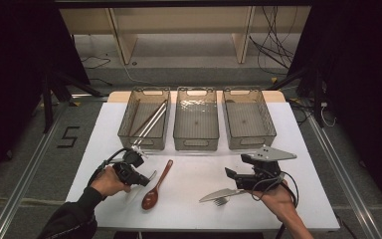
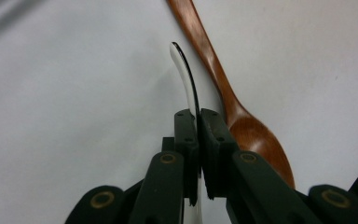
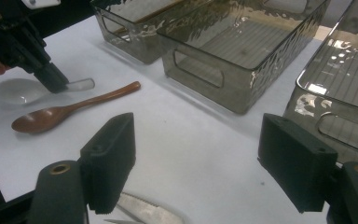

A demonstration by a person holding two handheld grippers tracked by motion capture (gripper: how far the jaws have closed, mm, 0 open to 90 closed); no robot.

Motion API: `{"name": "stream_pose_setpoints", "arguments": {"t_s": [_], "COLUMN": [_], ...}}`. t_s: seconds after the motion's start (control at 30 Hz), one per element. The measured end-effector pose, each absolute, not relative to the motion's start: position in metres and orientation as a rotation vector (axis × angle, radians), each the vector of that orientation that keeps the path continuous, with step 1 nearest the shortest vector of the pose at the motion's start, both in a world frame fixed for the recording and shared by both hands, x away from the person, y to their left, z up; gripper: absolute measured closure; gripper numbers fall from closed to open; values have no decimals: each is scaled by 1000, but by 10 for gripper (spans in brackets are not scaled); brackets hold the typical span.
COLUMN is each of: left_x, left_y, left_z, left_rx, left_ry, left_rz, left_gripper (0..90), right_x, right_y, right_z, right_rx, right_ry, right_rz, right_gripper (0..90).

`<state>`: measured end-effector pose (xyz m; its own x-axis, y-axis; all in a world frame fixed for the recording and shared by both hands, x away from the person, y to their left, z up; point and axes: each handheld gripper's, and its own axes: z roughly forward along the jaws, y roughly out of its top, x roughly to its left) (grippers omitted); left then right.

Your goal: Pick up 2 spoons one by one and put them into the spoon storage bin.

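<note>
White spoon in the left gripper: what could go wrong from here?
1. The left gripper pinches the white spoon by its thin handle, so the spoon may twist or slip when lifted.
2. The wooden spoon lies right beside the jaws and could get nudged or dragged along.
3. The left bin already holds chopsticks with ends near its front rim; a spoon carried over there might knock them.

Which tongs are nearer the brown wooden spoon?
Left. The left tongs, shut on a white ceramic spoon, sit right beside the brown wooden spoon; the right tongs hang open, farther off above a knife.
</note>
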<state>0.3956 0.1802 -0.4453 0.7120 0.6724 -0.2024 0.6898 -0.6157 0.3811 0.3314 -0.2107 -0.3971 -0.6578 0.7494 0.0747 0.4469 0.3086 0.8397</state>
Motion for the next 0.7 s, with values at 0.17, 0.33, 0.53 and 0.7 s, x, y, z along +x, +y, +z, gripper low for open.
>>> {"name": "stream_pose_setpoints", "arguments": {"t_s": [0.17, 0.33, 0.53, 0.7], "left_x": [399, 403, 410, 422], "left_y": [184, 183, 176, 170], "left_z": [-428, -414, -400, -387], "left_rx": [2388, 2300, 2227, 2175], "left_ry": [1049, 1024, 1011, 1003], "left_rz": [0, 44, 87, 133], "left_gripper": [855, 855, 854, 854], "right_x": [332, 332, 332, 332], "right_y": [-211, -211, -211, -211], "right_z": [-397, -397, -397, -397], "right_rx": [1076, 1074, 1074, 1076], "right_ry": [2250, 2246, 2243, 2240], "right_rz": [1282, 1283, 1285, 1287], "right_gripper": [283, 283, 283, 283]}}
